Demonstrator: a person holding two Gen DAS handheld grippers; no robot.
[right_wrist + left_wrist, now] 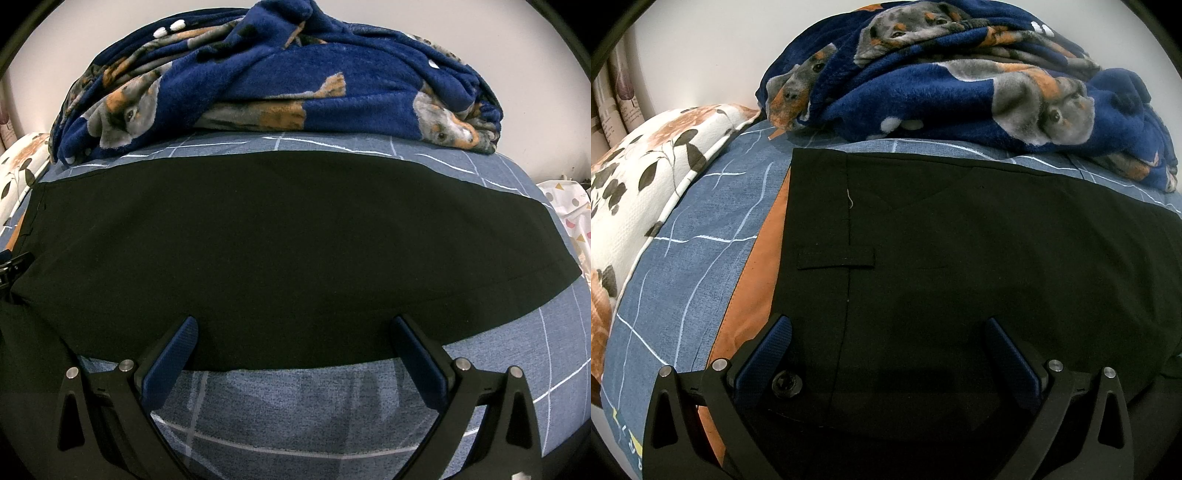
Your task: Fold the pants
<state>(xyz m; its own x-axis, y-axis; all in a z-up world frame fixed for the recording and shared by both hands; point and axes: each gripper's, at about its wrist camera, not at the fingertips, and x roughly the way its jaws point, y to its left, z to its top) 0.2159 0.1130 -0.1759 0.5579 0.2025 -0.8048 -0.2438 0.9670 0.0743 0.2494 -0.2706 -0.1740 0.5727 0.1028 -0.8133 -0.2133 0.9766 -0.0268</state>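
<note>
Two black grippers with blue textured pads hover over a bed. The left gripper [888, 336] has its jaws spread apart above the waistband of one pair of smooth black pants [960, 240], beside a button [786, 384] and a belt loop [836, 258]. The right gripper [295, 334], jaws also apart, sits at the near edge of the pants [277, 240], which lie flat on a blue sheet [295, 406] with white lines. Beyond lie one fleecy dog-print blanket [277, 74] and one floral pillow [646, 177].
</note>
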